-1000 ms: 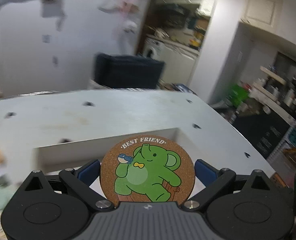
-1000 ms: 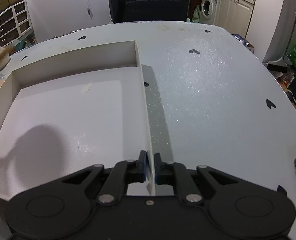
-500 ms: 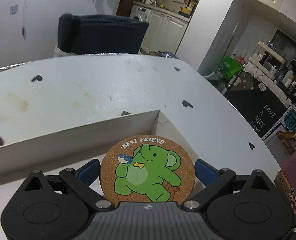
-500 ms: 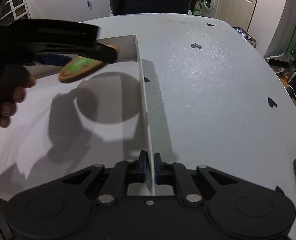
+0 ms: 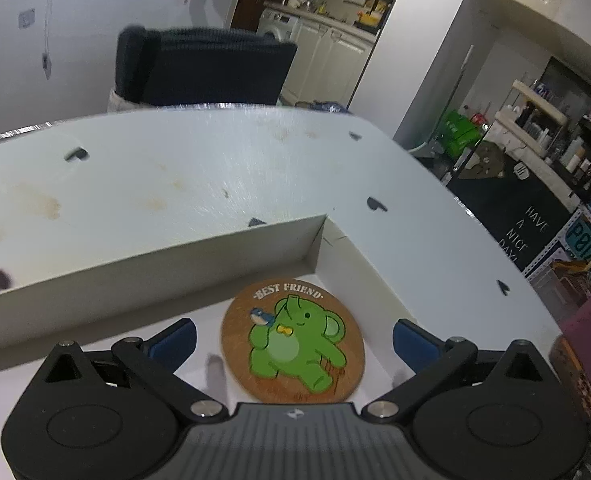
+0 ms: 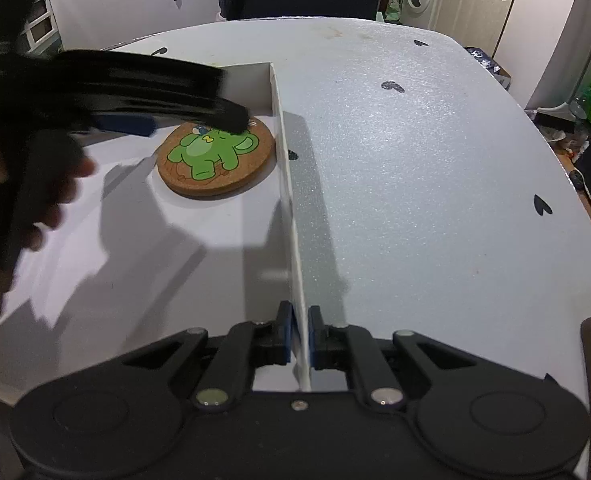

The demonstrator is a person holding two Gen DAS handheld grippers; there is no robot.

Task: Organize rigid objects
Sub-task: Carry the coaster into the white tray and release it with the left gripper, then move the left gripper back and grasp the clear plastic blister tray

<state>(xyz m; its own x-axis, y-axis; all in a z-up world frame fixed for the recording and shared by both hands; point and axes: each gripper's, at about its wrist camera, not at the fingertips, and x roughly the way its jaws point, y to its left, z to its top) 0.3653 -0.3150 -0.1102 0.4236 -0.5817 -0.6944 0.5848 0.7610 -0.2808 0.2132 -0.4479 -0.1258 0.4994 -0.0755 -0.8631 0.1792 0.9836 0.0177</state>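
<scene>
Placement looks done: cork coaster (image 5: 293, 346) lies flat in the far right corner of the white tray (image 6: 283, 184). Left hand-held gripper (image 5: 294, 338) is spread, released; right hand-held gripper (image 6: 299, 334) pinches the tray wall. Next, withdraw left and fetch another item.

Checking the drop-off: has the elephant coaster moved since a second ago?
Yes. The coaster went from clamped in the left gripper down onto the white box floor, near its far right corner; the gripper is now open.

White table (image 6: 415, 184) with black heart marks, shallow white box (image 6: 283, 184) on it
</scene>
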